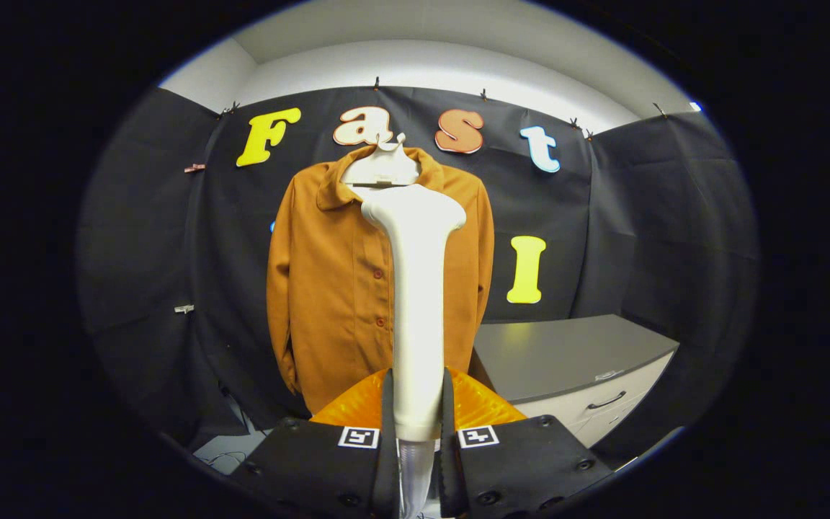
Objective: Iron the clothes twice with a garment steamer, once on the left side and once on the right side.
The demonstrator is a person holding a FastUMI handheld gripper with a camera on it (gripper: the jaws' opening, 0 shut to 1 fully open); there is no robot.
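Observation:
A brown button-up jacket [328,288] hangs on a white hanger [382,169] against the booth's black wall. My gripper [416,414] is shut on the handle of a white garment steamer [417,288], which stands upright between the fingers. The steamer's wide head is up near the collar, in front of the jacket's right half, and hides part of it. Whether the head touches the cloth I cannot tell. A clear hose leaves the handle's lower end between the fingers.
A grey cabinet [566,353] with white drawers and a dark handle stands to the right of the jacket, beyond the fingers. Cables lie on the floor below the jacket's left side.

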